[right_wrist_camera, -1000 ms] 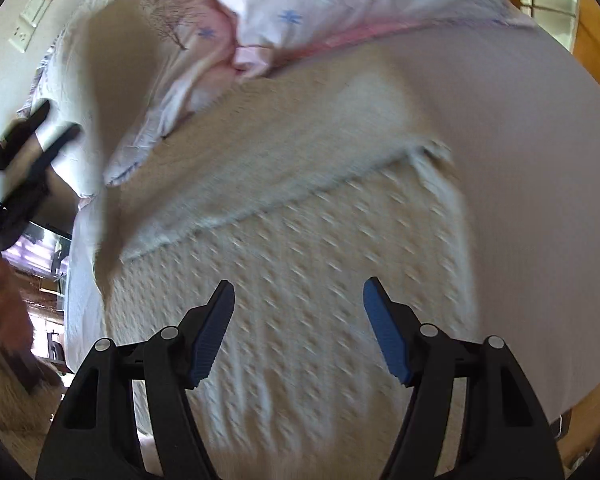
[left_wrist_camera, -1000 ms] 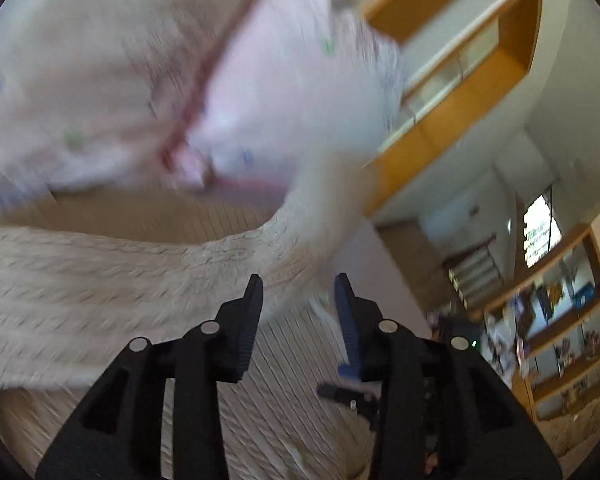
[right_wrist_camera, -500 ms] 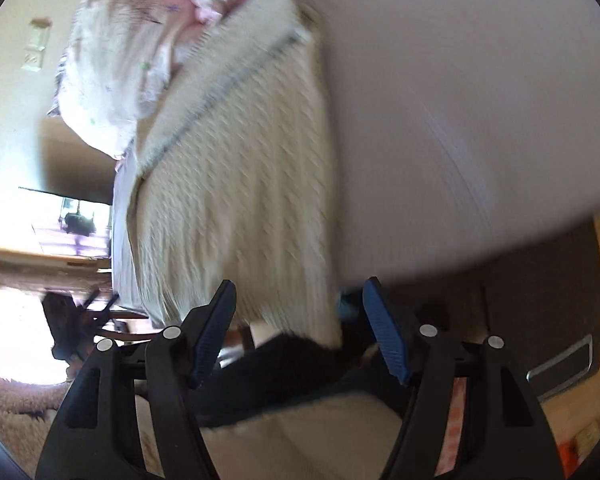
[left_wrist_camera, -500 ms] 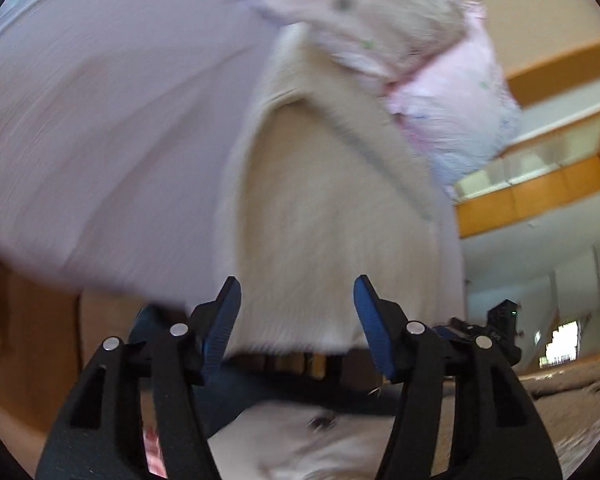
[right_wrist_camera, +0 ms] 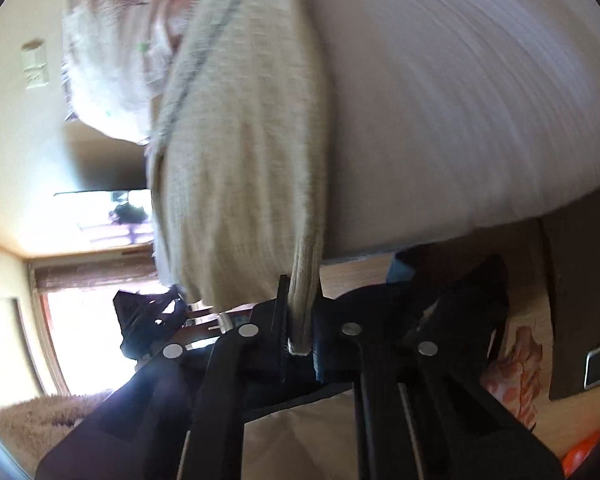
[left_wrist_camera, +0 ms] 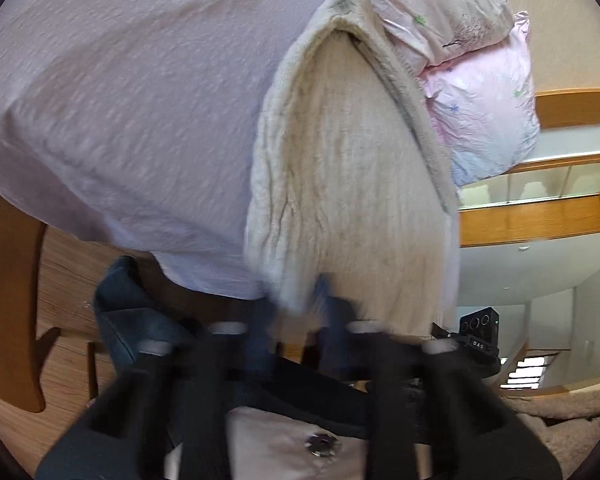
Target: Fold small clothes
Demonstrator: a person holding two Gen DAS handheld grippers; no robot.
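A cream cable-knit sweater lies on a bed with a lilac sheet, running from the pillows down to the near edge. My left gripper is blurred, its jaws close together on the sweater's near left corner. In the right wrist view the same sweater hangs toward me, and my right gripper is shut on its near right hem corner, with the ribbed edge pinched between the pads.
Pink floral pillows lie at the head of the bed. A wooden floor and bed frame sit below the mattress edge. The person's dark trousers are close under the grippers. A bright window is at left.
Both grippers were open over the sweater and dropped to its near hem. The right has shut on the right corner; the left jaws have closed in on the left corner.
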